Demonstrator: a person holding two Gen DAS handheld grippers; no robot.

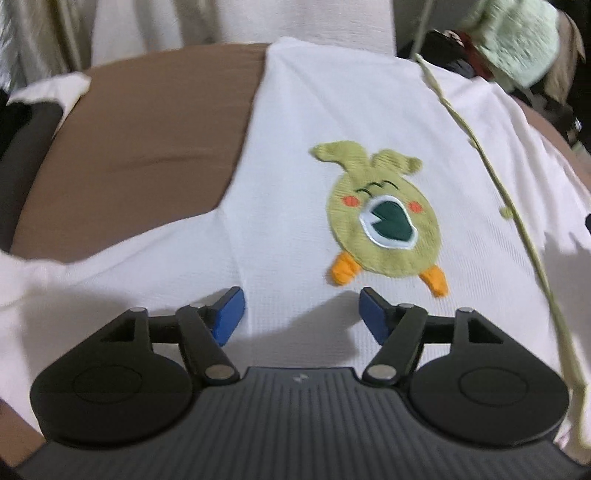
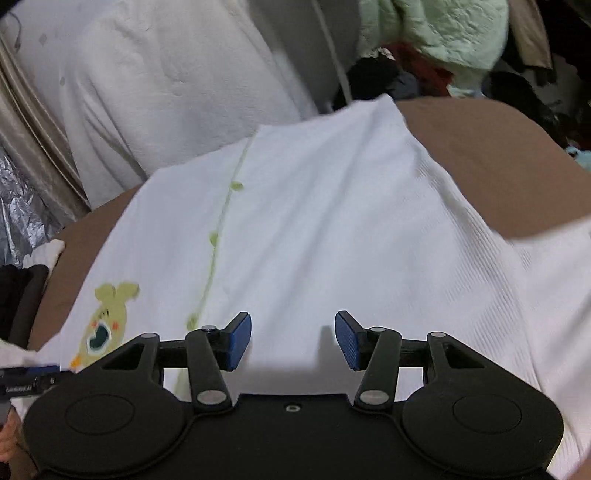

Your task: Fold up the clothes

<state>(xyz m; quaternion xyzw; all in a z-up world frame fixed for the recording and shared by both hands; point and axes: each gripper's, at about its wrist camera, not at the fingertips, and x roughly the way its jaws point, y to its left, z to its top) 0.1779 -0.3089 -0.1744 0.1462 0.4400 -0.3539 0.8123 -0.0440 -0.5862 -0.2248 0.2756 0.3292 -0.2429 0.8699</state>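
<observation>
Two claws, both over a white top (image 1: 295, 122) spread flat on a brown surface (image 1: 147, 129). Can't tell if that surface is a bed or a worktop.

L claw (image 1: 301, 314): blue pads apart, nothing between them, only white cloth showing in the gap. Cartoon patch (image 1: 384, 218) – yellow-green creature, wide dark-green mouth, orange feet – sits on the cloth just beyond the pads, a bit to the right. Thin green trim line (image 1: 491, 173) w/ small leaf shapes runs down the top, right of the patch.

R claw (image 2: 293, 339): pads also apart, nothing gripped, plain ribbed cloth in the gap. Same patch (image 2: 107, 314) at its lower left, trim line (image 2: 221, 221) left of the pads. Top's far edge ends near white bedding (image 2: 147, 92).

Bkgd: pale green fabric (image 2: 436, 33) top right, dark clutter beside it, silver foil-like sheet (image 2: 22, 206) at far left. Both views motion-blurred.
</observation>
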